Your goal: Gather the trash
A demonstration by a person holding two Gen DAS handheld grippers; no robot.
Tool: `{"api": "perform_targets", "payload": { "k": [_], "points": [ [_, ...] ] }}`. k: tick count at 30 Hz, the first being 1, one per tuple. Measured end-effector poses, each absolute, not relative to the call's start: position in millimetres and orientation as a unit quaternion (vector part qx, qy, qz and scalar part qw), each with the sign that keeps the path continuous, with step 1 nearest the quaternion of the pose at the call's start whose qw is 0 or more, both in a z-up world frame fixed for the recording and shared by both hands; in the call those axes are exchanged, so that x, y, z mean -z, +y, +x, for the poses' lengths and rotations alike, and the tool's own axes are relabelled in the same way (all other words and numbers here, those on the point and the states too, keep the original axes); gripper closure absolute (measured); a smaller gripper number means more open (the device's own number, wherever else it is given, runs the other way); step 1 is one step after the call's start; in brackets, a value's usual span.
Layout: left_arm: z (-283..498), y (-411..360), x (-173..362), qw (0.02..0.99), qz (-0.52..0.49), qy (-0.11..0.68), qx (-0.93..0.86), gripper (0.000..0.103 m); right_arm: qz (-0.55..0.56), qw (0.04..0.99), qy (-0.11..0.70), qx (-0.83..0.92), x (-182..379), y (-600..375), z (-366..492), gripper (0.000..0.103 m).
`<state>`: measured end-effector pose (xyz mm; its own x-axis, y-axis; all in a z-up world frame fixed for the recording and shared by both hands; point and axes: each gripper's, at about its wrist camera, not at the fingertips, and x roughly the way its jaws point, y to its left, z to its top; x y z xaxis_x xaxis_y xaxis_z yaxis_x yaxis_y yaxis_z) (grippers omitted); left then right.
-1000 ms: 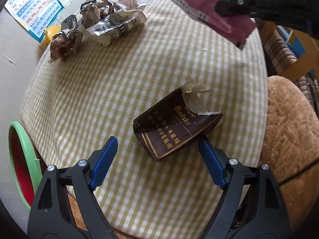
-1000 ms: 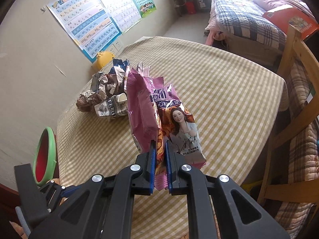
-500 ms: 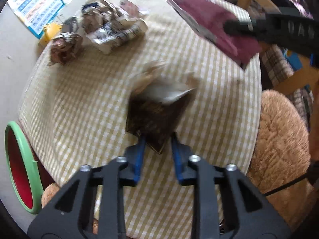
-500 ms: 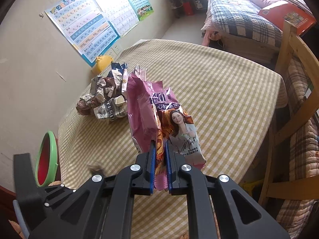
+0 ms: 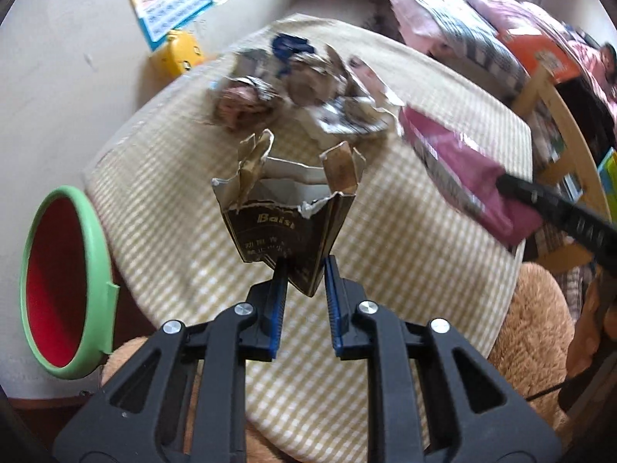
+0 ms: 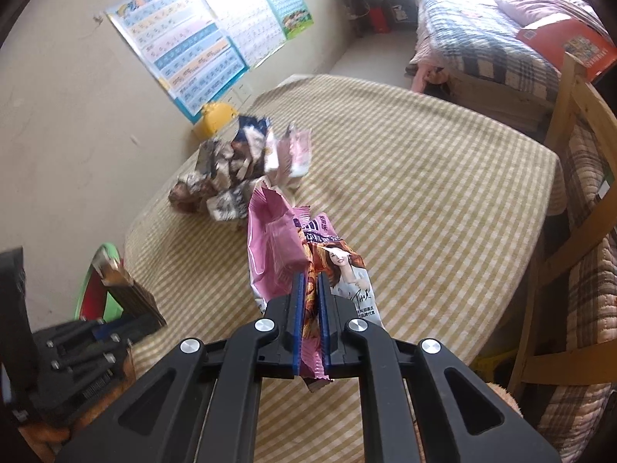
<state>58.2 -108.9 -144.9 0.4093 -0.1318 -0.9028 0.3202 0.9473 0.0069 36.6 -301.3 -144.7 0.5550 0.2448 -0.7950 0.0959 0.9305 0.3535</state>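
My left gripper (image 5: 304, 266) is shut on the lower corner of a torn dark brown cigarette pack (image 5: 287, 223), held up above the checked table (image 5: 385, 250). In the right wrist view the same pack (image 6: 127, 293) shows at the lower left in front of the bin. My right gripper (image 6: 310, 281) is shut on a pink snack wrapper (image 6: 308, 258) with a printed portrait, lifted above the table; that wrapper (image 5: 462, 169) also hangs at the right of the left wrist view. A heap of crumpled wrappers (image 5: 300, 92) lies at the table's far side (image 6: 239, 177).
A green-rimmed bin with a red inside (image 5: 58, 289) stands off the table's left edge, partly seen as the bin (image 6: 104, 293). A yellow toy (image 5: 179, 52) sits by the wall. A wooden chair (image 6: 570, 177) and a bed (image 6: 482, 38) are to the right. A brown plush seat (image 5: 536, 339) lies below.
My left gripper went from wide open around the brown pack to shut on it, then lifted it off the table and rolled. The right gripper kept still with the pink wrapper.
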Motion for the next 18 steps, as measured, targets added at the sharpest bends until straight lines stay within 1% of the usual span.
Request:
{"api": "perform_targets", "payload": {
  "k": [3,5,7,8,9,10,11,13,18],
  "points": [
    [62,-103,137,0.844,0.084,0.516,0.124,0.084,0.173,0.851,0.492,-0.058,153,-290,38,0.096],
    [65,-95,133,0.847,0.08,0.511,0.12,0.084,0.164,0.843,0.508,-0.064,158,-284,39,0.093],
    [65,-91,131,0.85,0.075,0.508,0.118,0.084,0.158,0.839,0.516,-0.067,162,-277,39,0.088],
    [65,-88,130,0.852,0.071,0.505,0.117,0.084,0.156,0.839,0.517,-0.068,163,-275,39,0.078],
    [64,-86,129,0.854,0.069,0.503,0.116,0.084,0.155,0.84,0.515,-0.069,163,-273,39,0.064],
    [64,-84,127,0.855,0.065,0.501,0.114,0.084,0.152,0.844,0.511,-0.066,161,-271,39,0.057],
    [65,-81,126,0.857,0.059,0.5,0.112,0.084,0.147,0.848,0.506,-0.065,159,-269,39,0.053],
    [65,-75,125,0.86,0.05,0.497,0.105,0.084,0.133,0.85,0.506,-0.06,157,-266,42,0.053],
    [67,-63,125,0.863,0.037,0.495,0.095,0.084,0.12,0.85,0.51,-0.053,161,-261,55,0.048]
  ]
}}
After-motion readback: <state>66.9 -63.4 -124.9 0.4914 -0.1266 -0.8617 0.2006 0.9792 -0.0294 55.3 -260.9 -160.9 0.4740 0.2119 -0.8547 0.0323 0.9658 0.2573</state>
